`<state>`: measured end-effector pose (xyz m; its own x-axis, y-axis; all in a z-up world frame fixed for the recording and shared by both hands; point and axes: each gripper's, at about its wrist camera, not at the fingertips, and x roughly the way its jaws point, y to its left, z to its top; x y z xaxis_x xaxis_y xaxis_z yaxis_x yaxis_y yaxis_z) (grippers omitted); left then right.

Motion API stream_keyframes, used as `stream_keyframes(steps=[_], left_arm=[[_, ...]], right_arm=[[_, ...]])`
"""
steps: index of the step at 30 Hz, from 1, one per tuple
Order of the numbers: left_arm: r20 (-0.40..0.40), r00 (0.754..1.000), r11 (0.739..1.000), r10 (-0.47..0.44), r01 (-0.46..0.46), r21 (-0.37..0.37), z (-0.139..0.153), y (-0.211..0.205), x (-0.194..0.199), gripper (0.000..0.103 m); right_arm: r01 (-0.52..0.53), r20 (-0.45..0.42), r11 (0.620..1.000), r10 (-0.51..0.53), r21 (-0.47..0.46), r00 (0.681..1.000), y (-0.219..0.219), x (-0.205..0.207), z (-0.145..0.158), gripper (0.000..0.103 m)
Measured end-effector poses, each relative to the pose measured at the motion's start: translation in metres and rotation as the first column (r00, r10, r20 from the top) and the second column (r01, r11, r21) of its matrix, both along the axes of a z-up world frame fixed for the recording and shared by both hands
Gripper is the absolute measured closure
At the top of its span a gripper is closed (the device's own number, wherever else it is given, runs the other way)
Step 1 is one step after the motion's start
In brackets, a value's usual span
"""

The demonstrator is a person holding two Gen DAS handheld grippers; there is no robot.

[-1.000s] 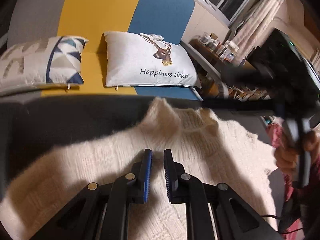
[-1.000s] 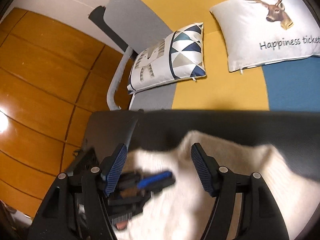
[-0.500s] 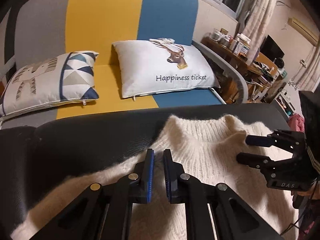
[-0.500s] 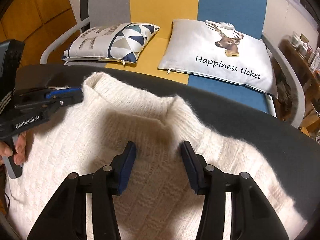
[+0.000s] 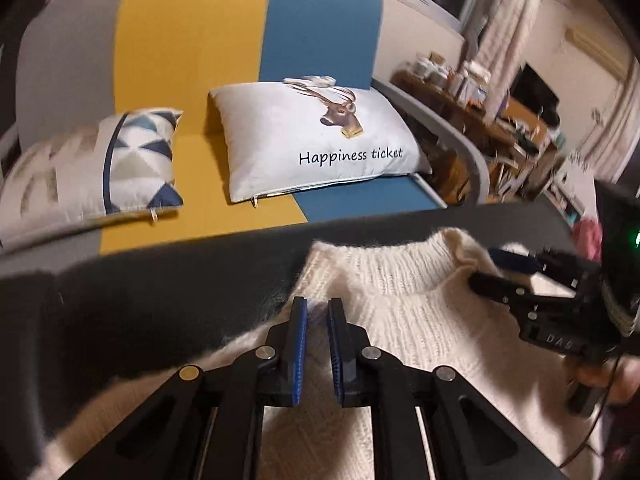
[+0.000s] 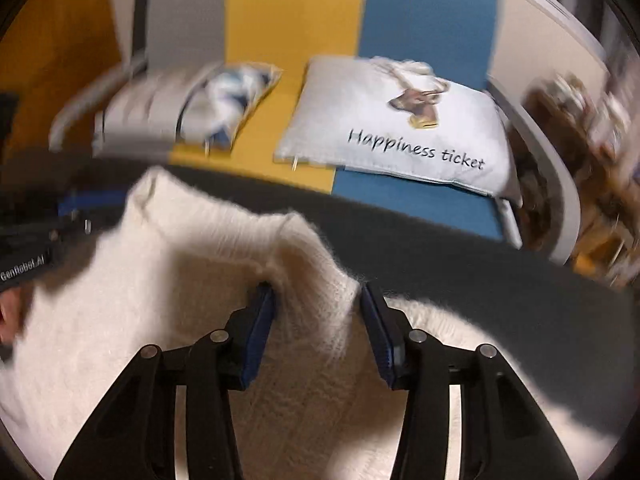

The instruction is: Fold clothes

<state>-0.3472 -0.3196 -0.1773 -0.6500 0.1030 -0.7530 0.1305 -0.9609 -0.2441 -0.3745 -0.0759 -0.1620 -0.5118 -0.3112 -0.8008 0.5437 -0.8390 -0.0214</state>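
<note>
Cream sweater (image 5: 404,320) lies flat on the dark tabletop (image 5: 140,300), collar toward the far edge. Chunky fuzzy knit, ribbed collar band, block pattern across the body.

Left tongs (image 5: 317,312): nearly pressed together, blue ribbed pads pinching a thin fold of knit at the sweater's left shoulder. Black plastic arms, silver pivot pins.

Right tongs (image 6: 316,300): jaws have just been closing, now half spread, with a bunched-up hump of the right shoulder beside the collar between the pads; cannot tell whether the pads grip it, picture blurred. In the left wrist view its body reads "DAS"; in the right wrist view the left unit reads "GenRobot.AI".

Past the far edge: sofa (image 5: 192,40) in grey, yellow and blue panels. On it, a white cushion (image 5: 316,140) with a deer head print and "Happiness ticket", and a cushion with navy triangles (image 5: 100,168).
</note>
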Motion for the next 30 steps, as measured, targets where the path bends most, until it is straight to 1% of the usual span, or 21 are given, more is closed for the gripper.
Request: stream_keyframes(steps=[1,3,5,7,8,10,11,13,15,17,18,19,22,24,27,29,30], left_arm=[[0.0,1.0,1.0,0.008,-0.008,-0.001,0.003,0.001,0.001,0.092],[-0.006,1.0,1.0,0.016,-0.016,0.0,0.008,0.003,0.004,0.092],[-0.042,0.999,1.0,-0.015,0.016,0.015,0.019,0.012,0.007,0.092],[-0.077,0.995,0.997,-0.062,0.066,0.039,0.029,0.024,0.007,0.092],[-0.071,0.993,0.992,-0.096,0.101,0.075,0.031,0.031,0.0,0.092],[-0.035,0.987,0.971,-0.159,0.163,0.174,0.03,0.044,-0.018,0.091],[-0.009,0.983,0.957,-0.181,0.179,0.227,0.027,0.048,-0.028,0.09],[0.062,0.976,0.926,-0.209,0.177,0.332,0.014,0.055,-0.05,0.089],[0.118,0.974,0.915,-0.196,0.138,0.38,0.001,0.056,-0.067,0.089],[0.139,0.969,0.891,-0.205,0.126,0.436,-0.007,0.055,-0.074,0.089],[0.139,0.969,0.884,-0.205,0.123,0.452,-0.008,0.054,-0.076,0.089],[0.13,0.971,0.882,-0.2,0.121,0.456,-0.007,0.052,-0.076,0.089],[0.092,0.981,0.884,-0.172,0.113,0.454,0.004,0.044,-0.08,0.088],[0.09,0.981,0.89,-0.169,0.113,0.441,0.007,0.041,-0.084,0.088],[0.135,0.97,0.891,-0.203,0.126,0.435,0.002,0.043,-0.099,0.086],[0.178,0.949,0.884,-0.259,0.159,0.439,-0.005,0.052,-0.108,0.086],[0.192,0.937,0.873,-0.292,0.179,0.454,-0.009,0.056,-0.111,0.086]], right_arm=[[0.014,0.008,0.999,-0.013,-0.031,1.0,0.005,0.0,0.0,0.055],[0.028,0.051,0.997,-0.024,-0.075,0.998,0.013,-0.001,0.006,0.055],[0.034,0.071,0.995,-0.027,-0.099,0.997,0.023,0.001,0.013,0.055],[0.021,0.045,0.995,-0.017,-0.093,0.999,0.035,0.009,0.024,0.053],[0.015,0.037,0.997,-0.012,-0.077,0.999,0.042,0.014,0.027,0.053],[0.005,0.033,0.999,-0.004,-0.037,0.999,0.055,0.026,0.026,0.053],[0.001,0.033,1.0,-0.001,-0.019,0.999,0.061,0.031,0.024,0.053],[0.001,0.039,1.0,-0.001,-0.002,0.999,0.073,0.042,0.017,0.053],[0.019,0.058,0.999,-0.018,-0.026,0.998,0.086,0.049,0.008,0.053],[0.046,0.077,0.996,-0.04,-0.076,0.996,0.098,0.052,0.001,0.053],[0.055,0.077,0.993,-0.047,-0.102,0.996,0.103,0.054,-0.001,0.053],[0.059,0.075,0.99,-0.05,-0.13,0.996,0.106,0.056,-0.002,0.052],[0.057,0.075,0.983,-0.044,-0.173,0.996,0.108,0.057,-0.003,0.045],[0.045,0.068,0.984,-0.033,-0.171,0.997,0.105,0.058,-0.004,0.041],[0.021,0.057,0.988,-0.012,-0.152,0.998,0.099,0.06,-0.004,0.032],[-0.001,0.049,0.992,0.007,-0.129,0.999,0.094,0.062,-0.006,0.027],[-0.009,0.045,0.993,0.014,-0.121,0.999,0.093,0.064,-0.006,0.024]])
